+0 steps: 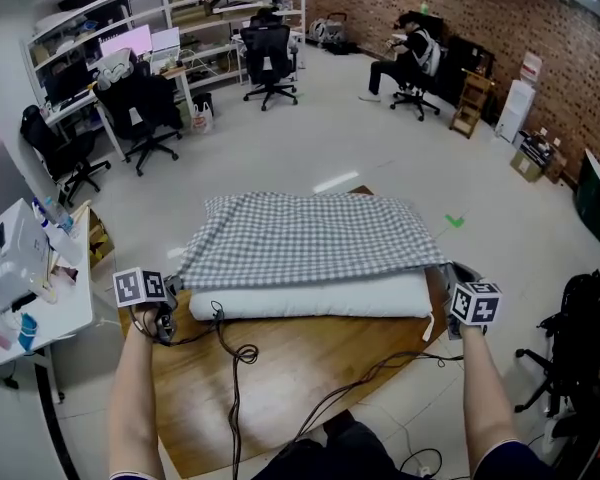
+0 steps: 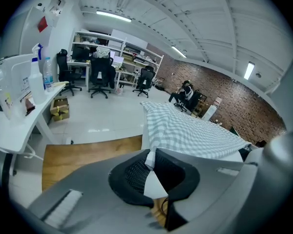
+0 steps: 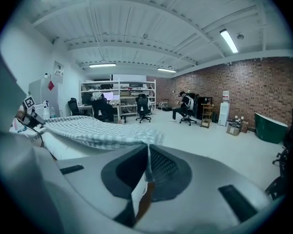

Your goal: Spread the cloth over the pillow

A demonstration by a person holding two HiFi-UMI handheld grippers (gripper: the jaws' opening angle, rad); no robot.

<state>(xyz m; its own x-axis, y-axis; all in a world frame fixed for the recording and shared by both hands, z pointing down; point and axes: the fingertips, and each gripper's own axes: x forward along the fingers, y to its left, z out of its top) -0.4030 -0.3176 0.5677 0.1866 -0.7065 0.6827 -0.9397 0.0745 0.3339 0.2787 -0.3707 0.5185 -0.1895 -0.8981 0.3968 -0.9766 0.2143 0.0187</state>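
On the wooden bench [image 1: 280, 388], a white pillow [image 1: 320, 298] lies crosswise, and the grey-and-white checked cloth [image 1: 310, 238] is draped over its top and far side. The pillow's near long face is bare below the cloth's front hem.

The left gripper [image 1: 173, 290] sits at the cloth's near left corner and the right gripper [image 1: 450, 270] at its near right corner. The two are well apart, one at each end of the pillow.

In the left gripper view, the left gripper's jaws are clenched on that corner. A narrow point of the cloth [image 2: 195, 133] runs down into the slit between them, and the rest fans away over the pillow.

In the right gripper view, the right gripper's jaws are pressed together on the other corner. The cloth [image 3: 93, 128] meets them at its edge and stretches off to the left above the pillow [image 3: 63, 147].

Black cables [image 1: 235, 353] trail across the bench on the near side of the pillow.
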